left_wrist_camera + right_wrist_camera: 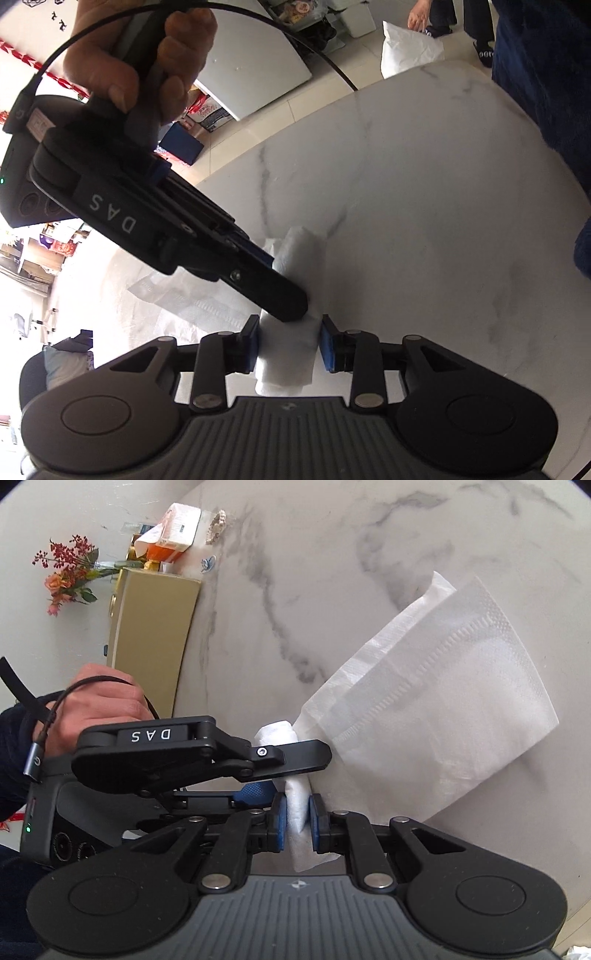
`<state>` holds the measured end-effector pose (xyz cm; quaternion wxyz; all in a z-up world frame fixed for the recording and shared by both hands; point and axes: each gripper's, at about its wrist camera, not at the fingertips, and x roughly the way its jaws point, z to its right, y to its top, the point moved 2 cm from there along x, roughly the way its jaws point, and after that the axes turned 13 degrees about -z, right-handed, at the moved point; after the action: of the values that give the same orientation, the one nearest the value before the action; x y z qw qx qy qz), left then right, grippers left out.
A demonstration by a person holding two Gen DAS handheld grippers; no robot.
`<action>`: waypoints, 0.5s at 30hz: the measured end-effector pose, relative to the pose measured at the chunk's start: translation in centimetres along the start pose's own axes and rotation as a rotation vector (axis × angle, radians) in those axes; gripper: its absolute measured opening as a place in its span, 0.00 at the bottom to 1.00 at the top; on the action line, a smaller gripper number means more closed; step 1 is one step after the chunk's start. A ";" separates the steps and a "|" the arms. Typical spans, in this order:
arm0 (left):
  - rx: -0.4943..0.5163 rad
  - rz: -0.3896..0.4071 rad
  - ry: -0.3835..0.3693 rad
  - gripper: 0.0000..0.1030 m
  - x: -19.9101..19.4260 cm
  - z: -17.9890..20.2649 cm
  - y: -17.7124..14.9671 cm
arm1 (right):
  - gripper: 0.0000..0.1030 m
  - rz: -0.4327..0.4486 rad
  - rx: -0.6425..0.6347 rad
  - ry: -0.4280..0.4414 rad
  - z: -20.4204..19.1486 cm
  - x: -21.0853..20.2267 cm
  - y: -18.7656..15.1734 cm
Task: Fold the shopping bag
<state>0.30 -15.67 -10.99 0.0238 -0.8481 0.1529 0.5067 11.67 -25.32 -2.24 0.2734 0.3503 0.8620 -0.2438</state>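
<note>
Your left claw [290,345] straddles the rolled end of the shopping bag [436,698], its pads barely touching; your right claw [297,821] pinches that same roll. Its long axis runs toward 12 o'clock. Only the right view shows the unrolled part, fanned toward 2 o'clock on the desk [314,554].

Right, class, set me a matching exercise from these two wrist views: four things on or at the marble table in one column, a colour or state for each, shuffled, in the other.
Things:
1. shopping bag
2. box
3. flowers
4. right gripper

States:
A. gold
B. red and orange
C. white, one end rolled up
D. clamped on the bag's rolled end

Pairs: 1-C, 2-A, 3-B, 4-D
</note>
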 end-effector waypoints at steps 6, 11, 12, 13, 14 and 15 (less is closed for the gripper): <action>-0.084 -0.002 -0.082 0.20 0.3 -0.7 0.0 | 0.19 0.025 -0.043 -0.035 -0.5 -0.2 -0.3; -0.149 -0.011 -0.152 0.18 0.9 -1.7 0.1 | 0.34 0.145 -0.191 -0.244 -3.7 -0.6 -2.4; -0.157 -0.010 -0.158 0.18 0.9 -1.9 -0.1 | 0.34 0.190 -0.198 -0.248 -3.9 -0.9 -2.9; -0.159 -0.010 -0.157 0.18 0.9 -2.0 -0.2 | 0.34 0.247 -0.198 -0.259 -4.0 -1.4 -3.6; -0.160 -0.010 -0.155 0.18 0.8 -2.1 -0.4 | 0.34 0.319 -0.192 -0.279 -3.9 -1.9 -4.4; -0.161 -0.009 -0.153 0.18 0.8 -2.2 -0.5 | 0.32 0.373 -0.189 -0.309 -3.7 -2.3 -5.0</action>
<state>2.66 -15.82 -10.67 -0.0303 -0.8068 0.1055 0.5805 8.26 -27.26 3.09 0.4735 0.4347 0.7496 -0.1579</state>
